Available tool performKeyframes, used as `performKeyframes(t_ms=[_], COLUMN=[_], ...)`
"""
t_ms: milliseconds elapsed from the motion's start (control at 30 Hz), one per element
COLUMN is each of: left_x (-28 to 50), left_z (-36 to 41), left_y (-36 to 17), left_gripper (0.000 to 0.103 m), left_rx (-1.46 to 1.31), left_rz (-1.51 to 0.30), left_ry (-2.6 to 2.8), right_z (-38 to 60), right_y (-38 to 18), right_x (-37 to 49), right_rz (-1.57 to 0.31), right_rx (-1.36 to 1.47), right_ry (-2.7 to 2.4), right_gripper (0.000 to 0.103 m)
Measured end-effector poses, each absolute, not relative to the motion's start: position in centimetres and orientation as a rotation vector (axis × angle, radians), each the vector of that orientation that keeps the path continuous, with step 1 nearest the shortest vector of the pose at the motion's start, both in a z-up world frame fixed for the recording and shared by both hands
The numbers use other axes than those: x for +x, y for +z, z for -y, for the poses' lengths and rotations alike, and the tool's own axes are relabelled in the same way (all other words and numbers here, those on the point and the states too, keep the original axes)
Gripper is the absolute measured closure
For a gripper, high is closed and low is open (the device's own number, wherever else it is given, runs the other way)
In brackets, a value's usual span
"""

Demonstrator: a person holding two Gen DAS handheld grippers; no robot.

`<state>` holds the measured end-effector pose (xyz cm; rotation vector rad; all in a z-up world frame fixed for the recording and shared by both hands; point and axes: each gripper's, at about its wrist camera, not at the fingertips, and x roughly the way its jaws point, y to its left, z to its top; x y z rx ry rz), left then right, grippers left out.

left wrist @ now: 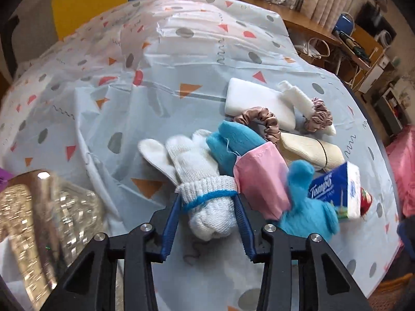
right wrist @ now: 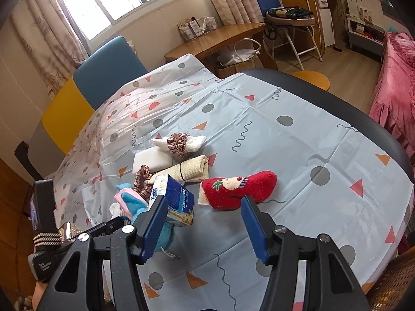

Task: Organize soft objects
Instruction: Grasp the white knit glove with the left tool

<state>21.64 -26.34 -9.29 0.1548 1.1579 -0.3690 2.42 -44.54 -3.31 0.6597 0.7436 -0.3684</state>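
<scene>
Sunlight from the window falls on a worktop [right wrist: 298, 140] under a pale cloth of dots and triangles, with our soft things heaped toward its near left edge. Our left gripper [left wrist: 208, 202] has its fingers [left wrist: 172, 223] closed partway on the cuff of the white knit glove [left wrist: 199, 171], which lies flat on the cloth beside a blue felt piece [left wrist: 234, 142] and a pink pouch [left wrist: 262, 181].

Our right gripper [right wrist: 205, 223] hangs with its fingers about half open and empty, the tissue pack [right wrist: 176, 202] and the red Christmas sock [right wrist: 238, 188] lying just beyond.

We judge that lifting the glove could drag the blue piece and pouch along, since they overlap it; the loose knit could also slip from a shallow hold.

A glittery object at the left camera's edge is blurred beyond naming, and we cannot see where the sorted things belong.
</scene>
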Motion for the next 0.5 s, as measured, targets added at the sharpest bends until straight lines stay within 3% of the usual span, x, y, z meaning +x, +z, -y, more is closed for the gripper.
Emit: performKeyframes(t_ms=[200, 500], left_x=[20.6, 18.2], left_z=[25.8, 24.1], left_y=[-9.5, -5.9], left_gripper=[0.071, 0.071], left_rx=[0.180, 0.152], left_rz=[-1.113, -1.024], left_ry=[-0.384, -0.422], right_z=[44.2, 43.1], right_y=[-3.5, -3.7], right_x=[2.7, 3.3], right_rz=[-0.753, -0.769], right_rx=[0.638, 0.575], right_ry=[-0.356, -0.323], right_gripper=[0.044, 0.044])
